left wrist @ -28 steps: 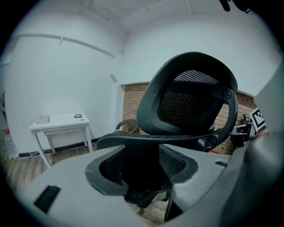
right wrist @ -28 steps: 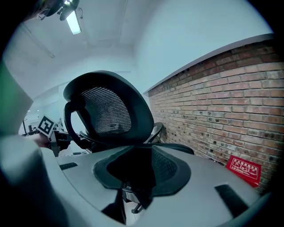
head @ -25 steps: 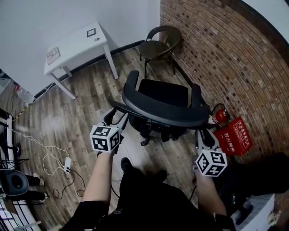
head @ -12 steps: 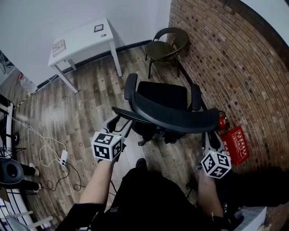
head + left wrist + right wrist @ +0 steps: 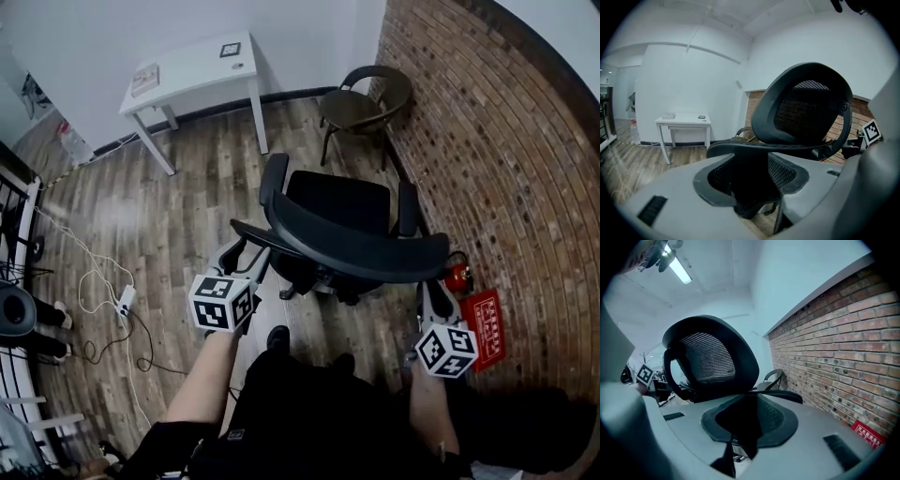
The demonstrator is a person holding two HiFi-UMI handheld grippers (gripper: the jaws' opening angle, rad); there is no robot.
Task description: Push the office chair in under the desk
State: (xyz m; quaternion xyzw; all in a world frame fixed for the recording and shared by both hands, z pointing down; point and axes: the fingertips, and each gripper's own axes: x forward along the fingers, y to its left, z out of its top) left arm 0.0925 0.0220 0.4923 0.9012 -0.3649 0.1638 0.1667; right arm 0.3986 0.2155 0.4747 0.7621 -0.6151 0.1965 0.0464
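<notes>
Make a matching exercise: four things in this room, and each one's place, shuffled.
Things: 1 office chair; 2 white desk; 3 brown armchair; 4 fire extinguisher.
Places: A in the corner beside the brick wall; B middle of the wooden floor; C low at the brick wall's foot; D against the white wall.
Pairs: 1-B; 2-D; 3-A; 4-C.

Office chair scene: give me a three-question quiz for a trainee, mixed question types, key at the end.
1. True or false: the office chair is already under the white desk.
2. What stands by the brick wall beyond the office chair? A) dark armchair B) bookshelf C) bin
3. Fill in: the power strip lies on the floor at the head view's ___ side.
Key: 1 false; 2 A; 3 left.
</notes>
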